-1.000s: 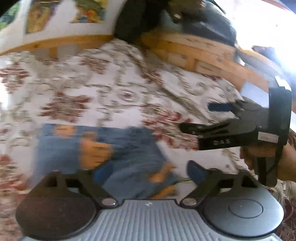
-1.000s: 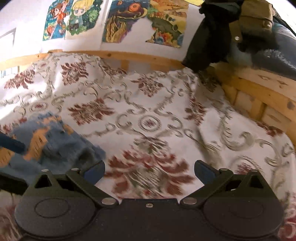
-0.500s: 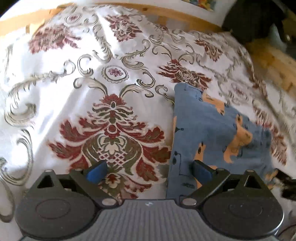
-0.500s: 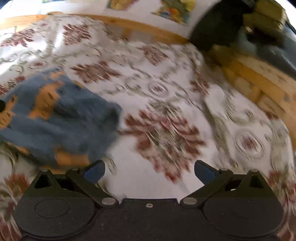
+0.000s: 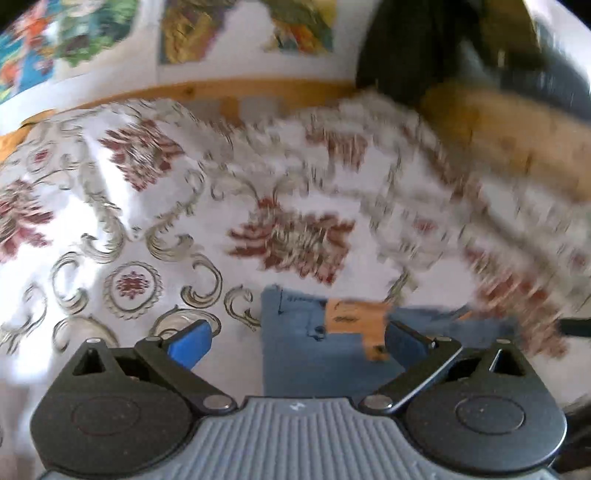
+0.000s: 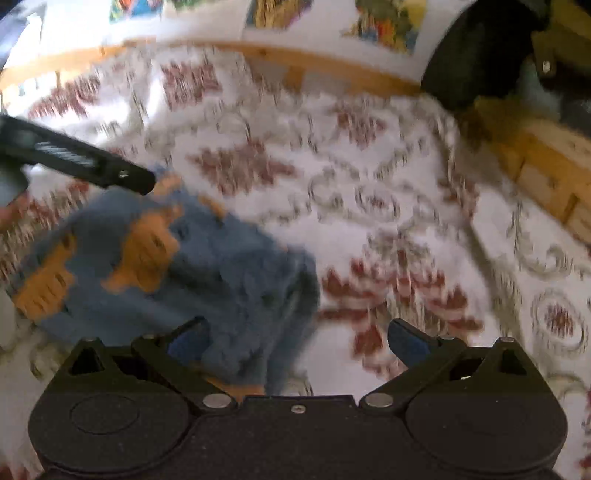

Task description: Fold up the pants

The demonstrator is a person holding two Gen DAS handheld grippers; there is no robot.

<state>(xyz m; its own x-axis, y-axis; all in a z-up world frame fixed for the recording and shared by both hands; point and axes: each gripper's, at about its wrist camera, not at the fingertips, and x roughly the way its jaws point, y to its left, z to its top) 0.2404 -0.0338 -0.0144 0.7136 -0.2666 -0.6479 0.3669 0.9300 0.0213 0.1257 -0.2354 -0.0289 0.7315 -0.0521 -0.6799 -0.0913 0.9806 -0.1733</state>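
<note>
The pants (image 5: pixel 317 369) are blue with orange patches and lie in a flat bundle on the patterned bedspread (image 5: pixel 147 206). My left gripper (image 5: pixel 297 345) is open just above their near-left corner, with the cloth edge between its blue pads. In the right wrist view the pants (image 6: pixel 207 266) look rumpled and blurred, at lower left. My right gripper (image 6: pixel 297 341) is open, its left finger over the pants' near edge and its right finger over bare bedspread. A black finger of the left gripper (image 6: pixel 92 164) shows beyond the pants at upper left.
A wooden bed frame (image 6: pixel 535 166) runs along the back and right side. Colourful posters (image 5: pixel 288 29) hang on the white wall behind. Dark clothing or a bag (image 6: pixel 480 62) is piled at the back right corner. Part of a hand (image 6: pixel 11 212) shows at the left edge.
Both views have swung. The left gripper now faces the wall with the pants' corner between its open fingers. The right gripper has come closer over the pants' near edge.
</note>
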